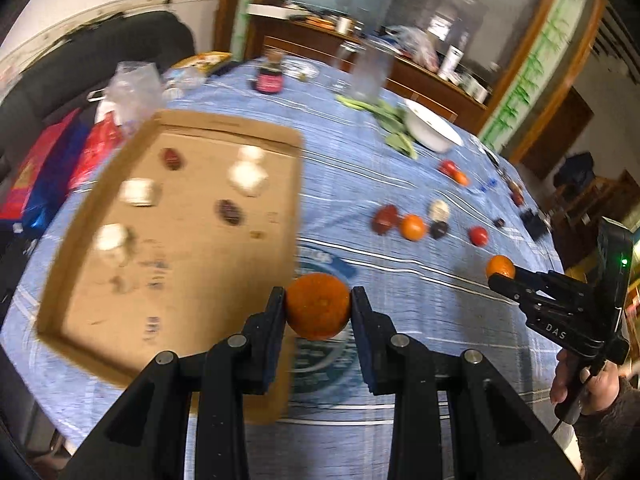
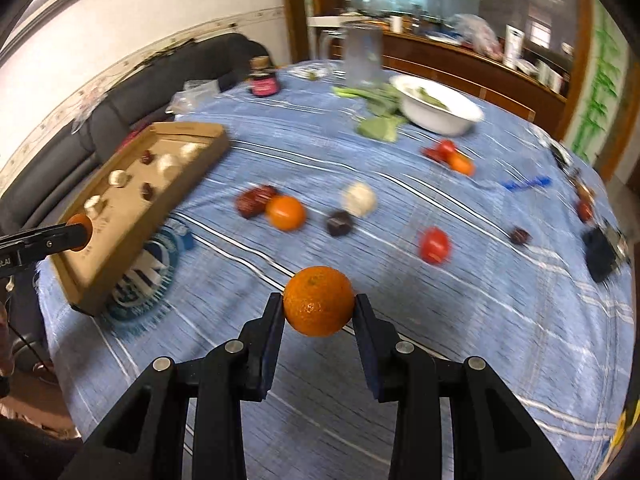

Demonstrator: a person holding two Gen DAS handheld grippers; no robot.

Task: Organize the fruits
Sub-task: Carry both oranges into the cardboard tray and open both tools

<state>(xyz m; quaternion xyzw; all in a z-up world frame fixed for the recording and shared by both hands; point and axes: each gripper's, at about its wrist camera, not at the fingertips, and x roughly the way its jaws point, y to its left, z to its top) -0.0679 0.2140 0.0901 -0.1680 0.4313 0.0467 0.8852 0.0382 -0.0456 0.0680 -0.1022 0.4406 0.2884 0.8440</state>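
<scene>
Left gripper (image 1: 318, 306): jaws narrow, pressed on either side of an orange (image 1: 318, 306) that sits between the pad tips, clear of the surface (image 1: 400, 208) and just off the near right corner of the cardboard tray (image 1: 280, 136). Right gripper (image 2: 319, 302): jaws likewise narrow, clamped on a second orange (image 2: 319, 301) held between the tips above the blue striped cloth, well to the right of the cardboard tray. In the left wrist view the right gripper appears far right of the tray, its orange at the tips and a hand (image 1: 584, 384) on its handle; in the right wrist view the left gripper's tips appear over the tray's near end with its orange. The tray holds several pale round items (image 1: 248, 174) and dark red ones (image 1: 230, 212), blurred by motion. Right of the tray, loose on the surface, lie a third orange (image 2: 286, 212) touching a dark red fruit (image 2: 254, 200), a pale round item (image 2: 360, 199), a dark item (image 2: 340, 223) and a red fruit (image 2: 435, 245). Beyond the tray's far right stand a white bowl (image 2: 440, 114), green leaves (image 2: 378, 126) and a clear jug (image 2: 362, 56).
</scene>
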